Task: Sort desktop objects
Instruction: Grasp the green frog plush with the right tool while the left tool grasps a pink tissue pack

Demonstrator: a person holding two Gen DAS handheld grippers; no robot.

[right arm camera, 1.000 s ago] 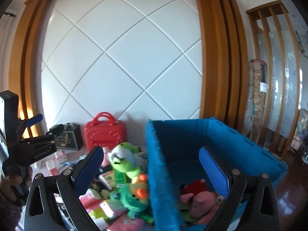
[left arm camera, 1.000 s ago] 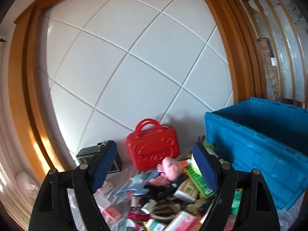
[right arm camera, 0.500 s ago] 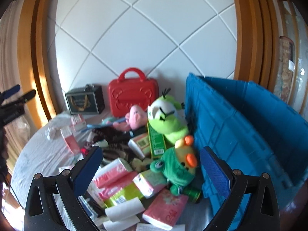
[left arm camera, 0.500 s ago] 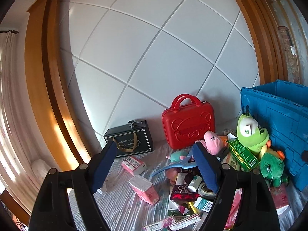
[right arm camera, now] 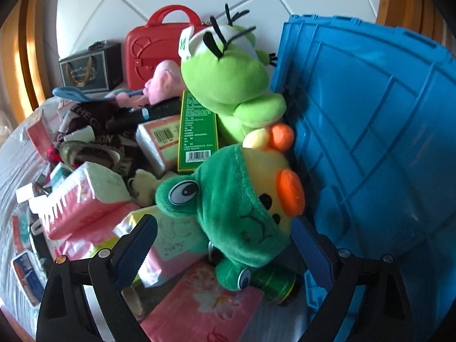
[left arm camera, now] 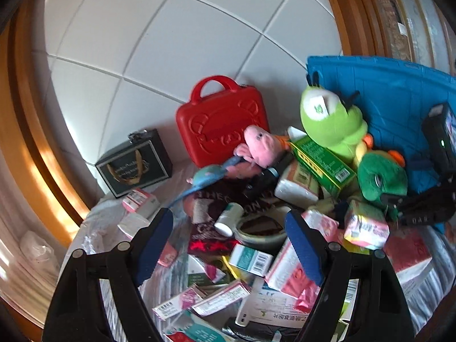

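Right wrist view: right gripper [right arm camera: 225,238] seen w/ jaws spread wide, nothing held; frog-hooded duck plush [right arm camera: 242,199] framed between the fingers, not yet pinched.
Left wrist view: left gripper [left arm camera: 229,239] also wide apart, empty, hung over small cartons and a white bottle [left arm camera: 229,218].
Progress: judged early. Pile seen unsorted on cloth-covered table [left arm camera: 94,228]; blue crate [right arm camera: 370,114] just beside pile, interior not shown, so contents can't be told.
Left to do: plush toys, tissue packs [right arm camera: 85,196], boxes, red case [left arm camera: 222,122], black gift box [left arm camera: 134,162]. Nearly everything, est.
Likely next: duck plush lifted by right gripper, prob. into crate.
Writing: "THEG…" and "…ON" read on dark cloth [right arm camera: 114,139]; barcodes on green box [right arm camera: 196,131]; other print too small/blurred.
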